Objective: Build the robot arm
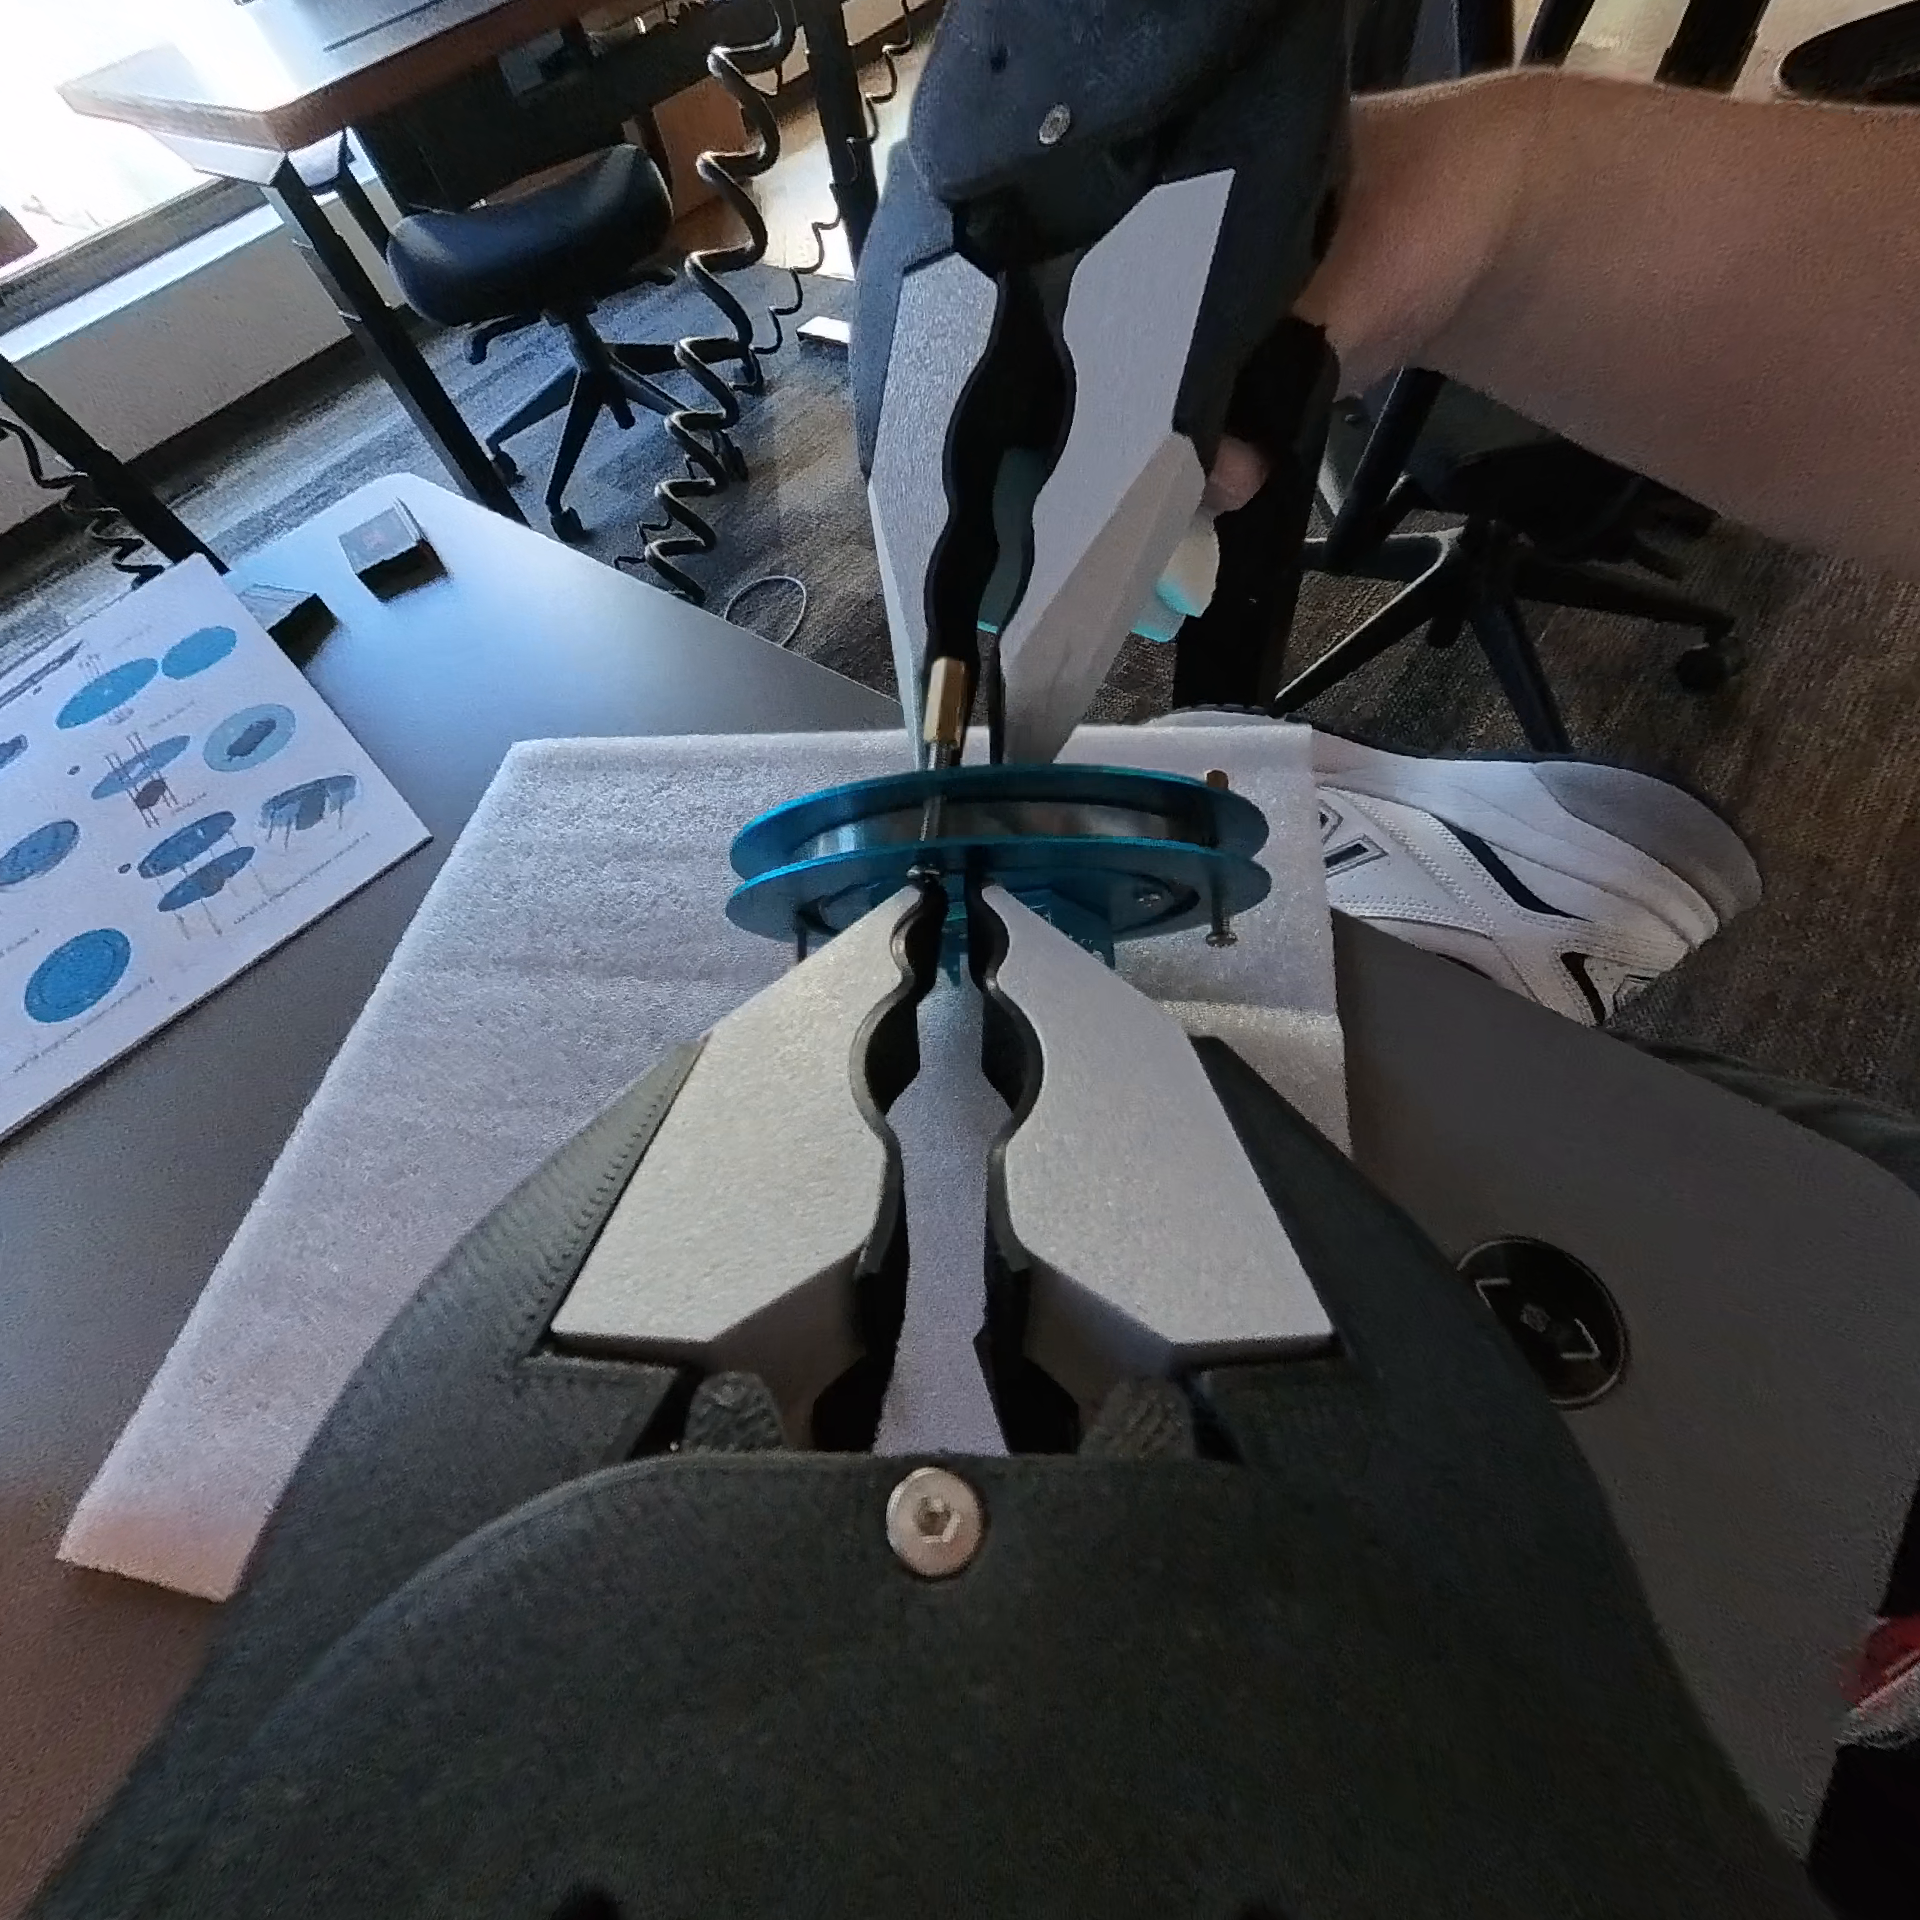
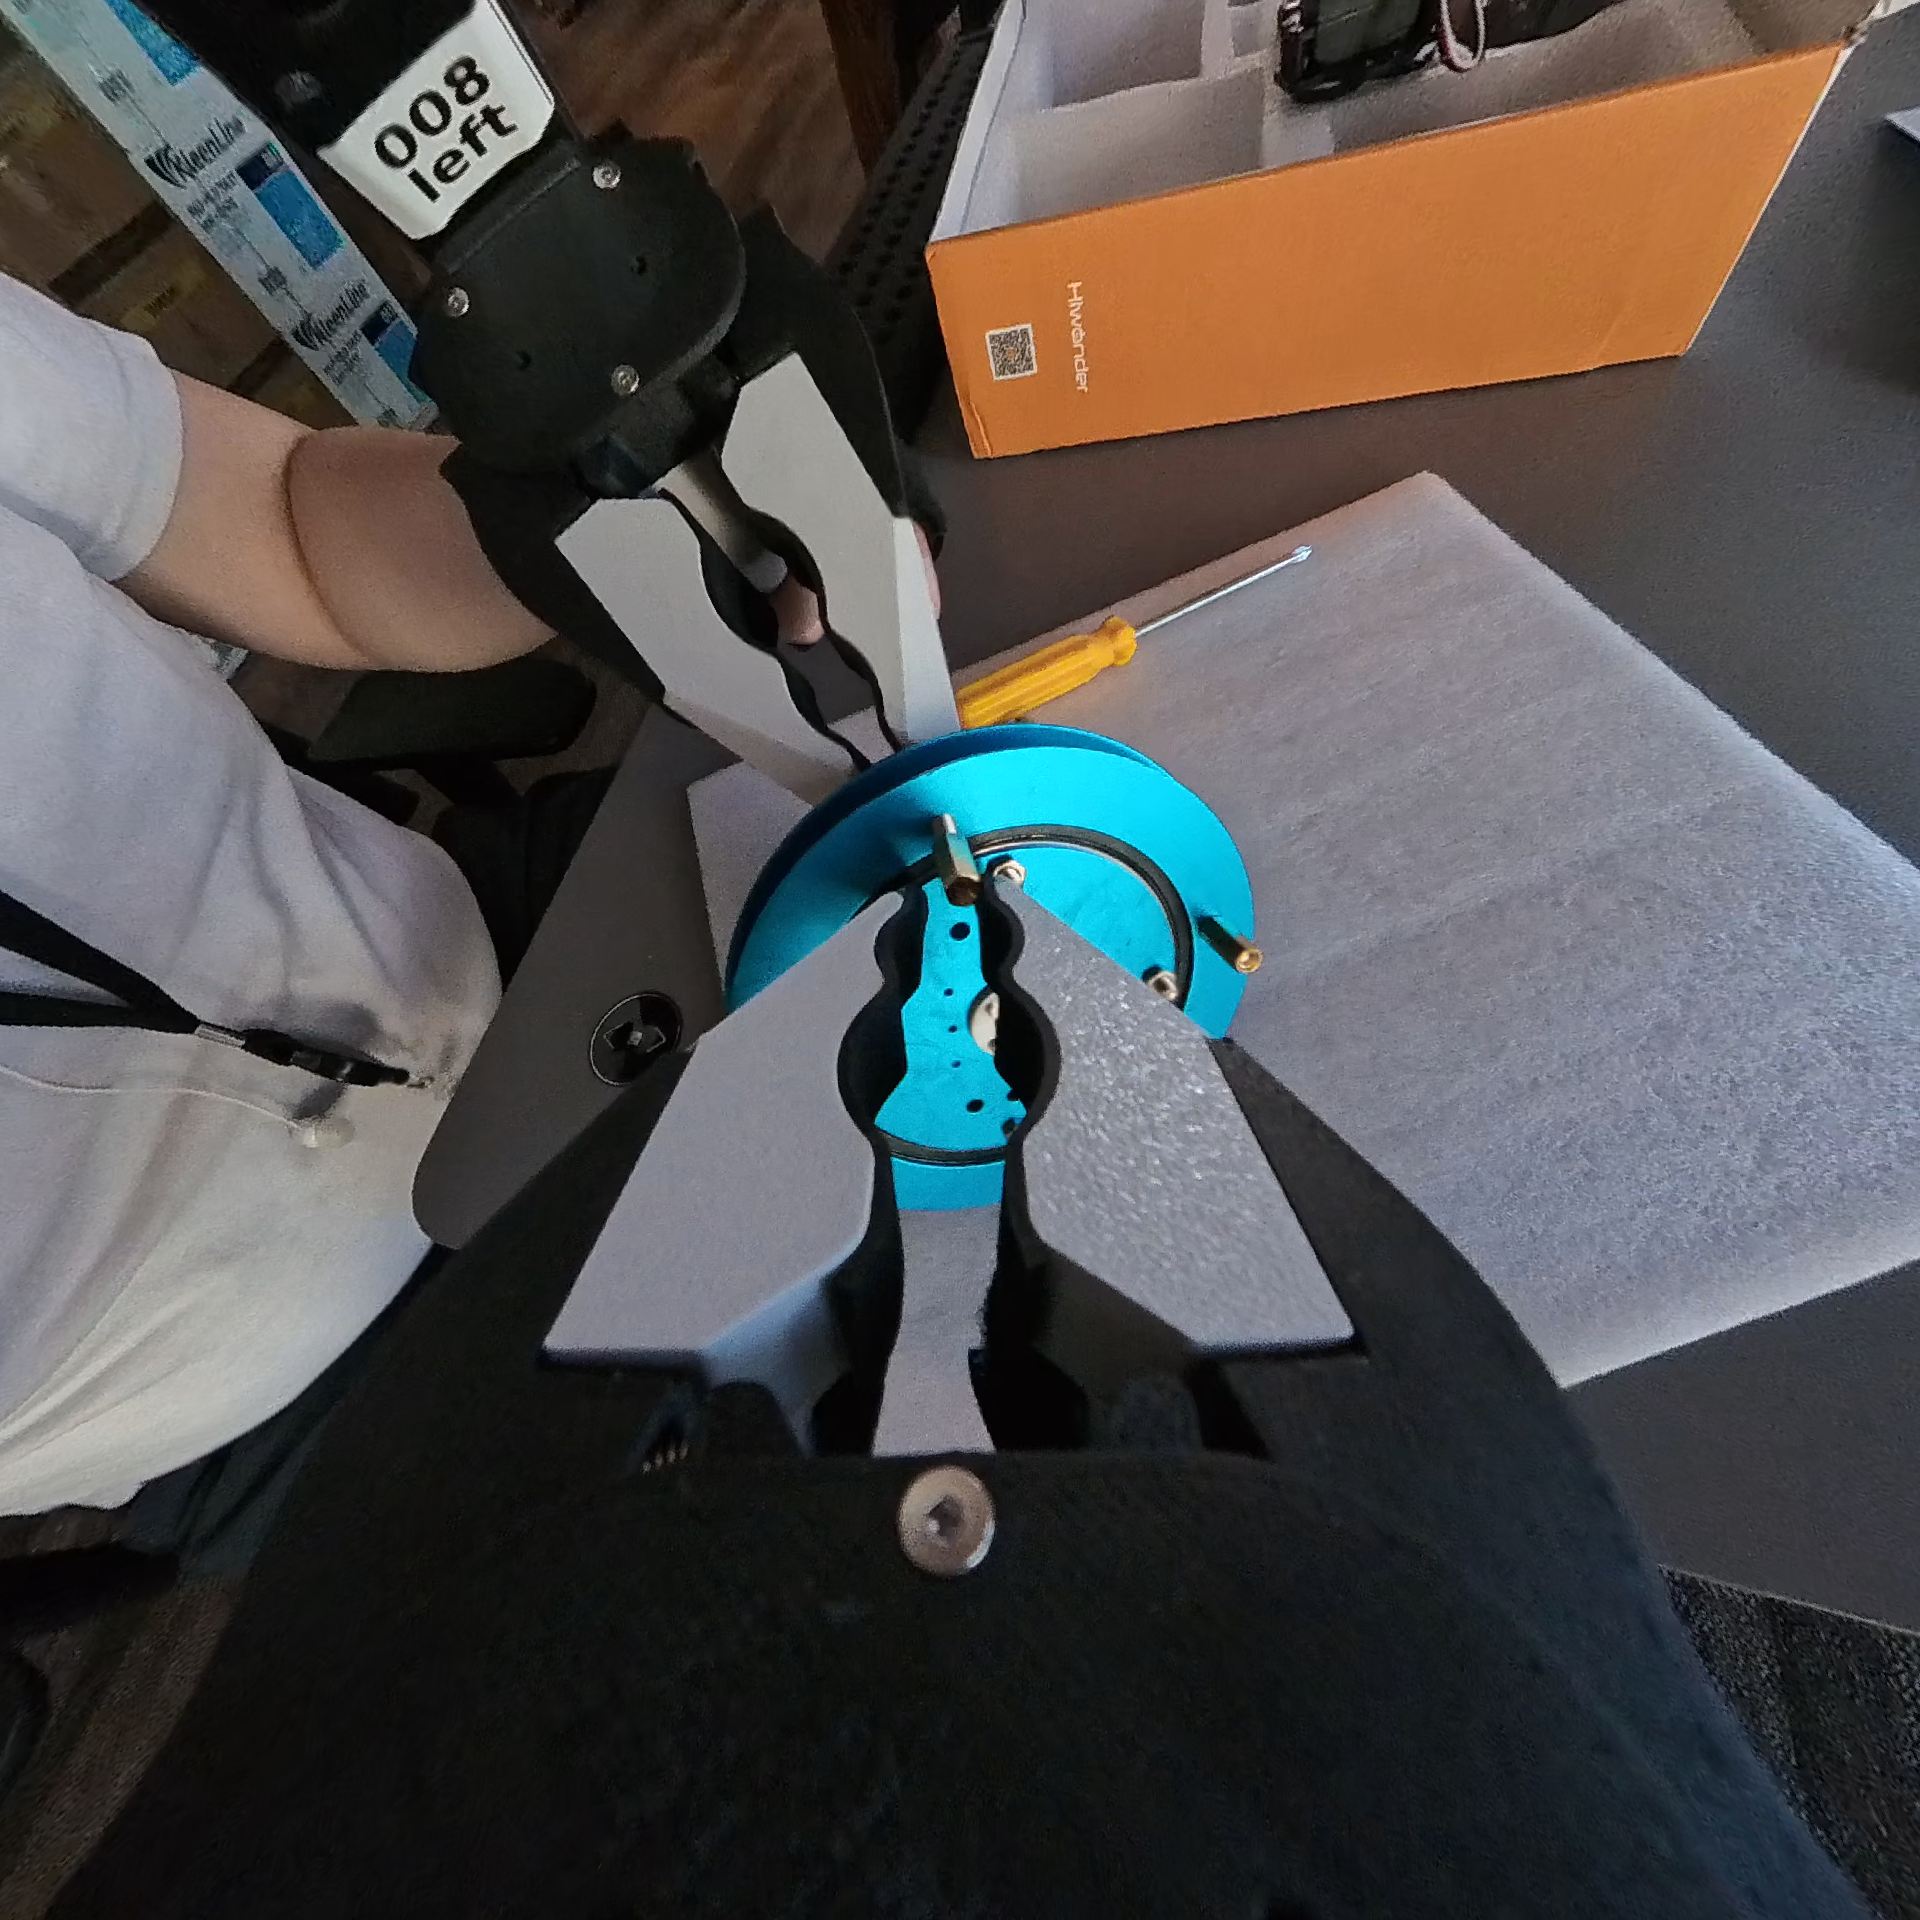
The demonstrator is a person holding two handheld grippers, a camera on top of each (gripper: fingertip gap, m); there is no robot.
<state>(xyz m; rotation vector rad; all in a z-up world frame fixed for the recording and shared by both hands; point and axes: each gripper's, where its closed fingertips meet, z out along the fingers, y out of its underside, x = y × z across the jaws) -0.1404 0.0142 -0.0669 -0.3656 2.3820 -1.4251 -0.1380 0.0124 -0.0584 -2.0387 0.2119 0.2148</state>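
The pair of round blue metal discs (image 2: 1091,821), stacked with a black ring between them, sat tilted over the sheet of white foam (image 2: 1507,883) on the dark grey table (image 2: 1558,457), close to the table's edge and the person's lap.

The left gripper (image 1: 954,902) came in from the near side. Its fingers were drawn almost together at the rim, and it looked to me clamped on the blue part there, steadying the stack.

The right gripper (image 2: 977,883) reached down from above, its tips pinched on a short brass hexagonal standoff (image 2: 957,854). That standoff stood on a thin screw shank running through the discs near the left gripper's tips.

I counted:
- two discs
- two brass standoffs, the one in the right gripper and a second brass standoff (image 2: 1231,940) sticking out of the top disc farther round the rim
- one yellow-handled screwdriver (image 2: 1049,670), lying on the foam just behind the discs
- one open orange cardboard box (image 2: 1351,291), well apart at the back of the table
- one printed sheet of blue diagrams (image 1: 156,831), off to one side
- two small black boxes (image 1: 390,545), beyond that sheet
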